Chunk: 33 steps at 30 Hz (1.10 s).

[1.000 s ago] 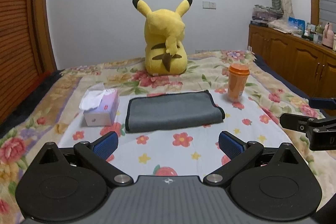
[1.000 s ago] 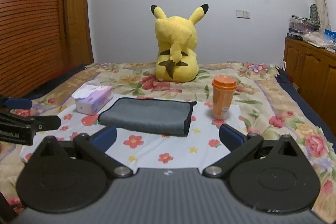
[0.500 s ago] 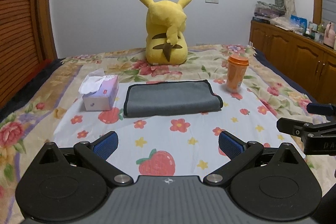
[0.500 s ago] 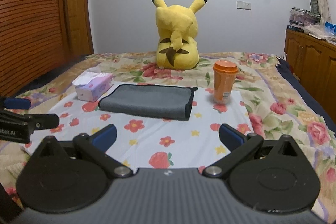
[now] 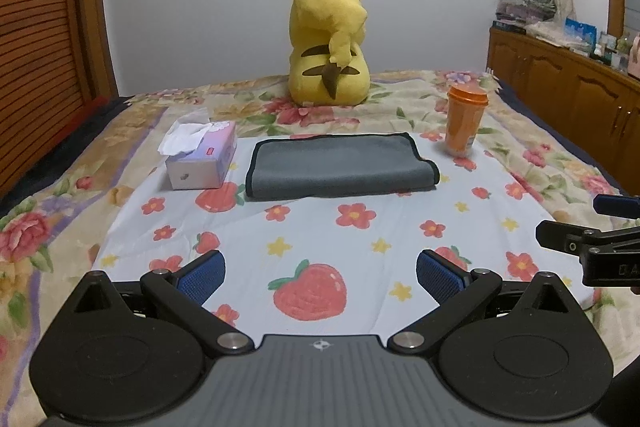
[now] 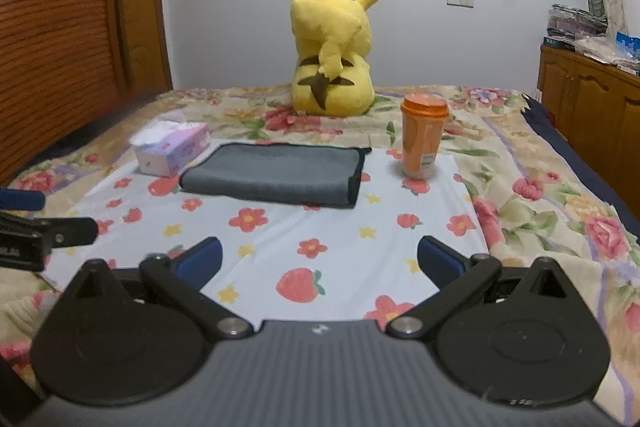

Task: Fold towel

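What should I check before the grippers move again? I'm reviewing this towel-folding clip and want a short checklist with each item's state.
1. Left gripper open and empty: ok.
2. Right gripper open and empty: ok.
3. Grey towel lies folded, flat on the strawberry-print cloth: ok.
4. Tissue box clear of the towel's left edge: ok, a small gap shows.
5. Orange cup upright and apart from the towel's right edge: ok.
6. Whether another fold is required: cannot tell.
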Available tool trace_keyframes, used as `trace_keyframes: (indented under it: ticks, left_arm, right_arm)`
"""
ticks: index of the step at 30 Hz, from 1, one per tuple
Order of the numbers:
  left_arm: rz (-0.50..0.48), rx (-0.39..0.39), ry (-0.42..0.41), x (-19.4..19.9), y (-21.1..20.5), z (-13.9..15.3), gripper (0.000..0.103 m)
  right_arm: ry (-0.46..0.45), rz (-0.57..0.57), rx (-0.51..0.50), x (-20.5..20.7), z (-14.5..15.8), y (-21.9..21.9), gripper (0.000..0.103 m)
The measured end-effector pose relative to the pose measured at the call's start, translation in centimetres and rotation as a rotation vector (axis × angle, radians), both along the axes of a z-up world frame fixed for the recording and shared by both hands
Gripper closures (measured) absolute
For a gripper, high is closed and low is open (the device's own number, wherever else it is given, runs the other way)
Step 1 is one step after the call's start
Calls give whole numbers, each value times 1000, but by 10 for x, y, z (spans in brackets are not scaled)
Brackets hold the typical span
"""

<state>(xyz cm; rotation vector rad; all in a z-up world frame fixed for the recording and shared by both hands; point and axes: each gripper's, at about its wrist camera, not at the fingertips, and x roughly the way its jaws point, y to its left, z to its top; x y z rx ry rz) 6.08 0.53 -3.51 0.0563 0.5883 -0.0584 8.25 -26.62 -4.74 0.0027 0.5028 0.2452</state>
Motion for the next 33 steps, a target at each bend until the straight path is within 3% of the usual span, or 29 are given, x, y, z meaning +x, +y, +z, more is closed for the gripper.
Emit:
trace_keyframes:
  ticks: [14, 33]
  left_arm:
    - [6, -1, 7, -2, 0, -7, 0]
    - [6, -7, -150, -23, 1, 10, 0]
  right_arm:
    - [24, 7, -39, 0, -6, 6, 0]
    - [-101, -29, -23, -17, 5, -1, 0]
